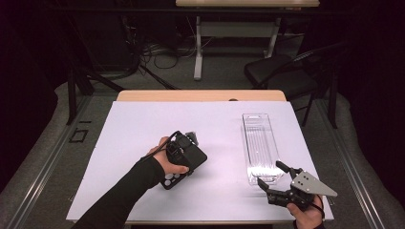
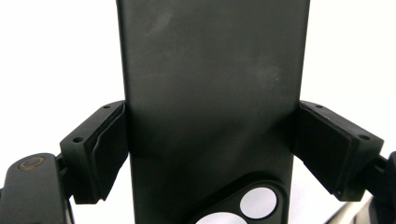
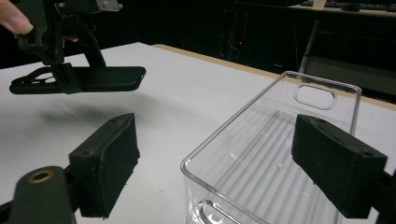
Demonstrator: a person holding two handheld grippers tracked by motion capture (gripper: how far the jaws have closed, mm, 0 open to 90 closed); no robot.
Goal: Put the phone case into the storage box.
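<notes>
The left gripper (image 2: 208, 154) clamps a black phone case (image 2: 212, 93) across its width, both pads pressed on the long edges, and holds it flat and clear of the white table (image 1: 143, 129), just left of the table's middle. The right gripper (image 1: 273, 175) stands wide with nothing between its pads, at about 4 o'clock from the case and at the near end of the clear plastic bin (image 1: 260, 143), whose near left corner sits between its 2 jaws in the right gripper view.
</notes>
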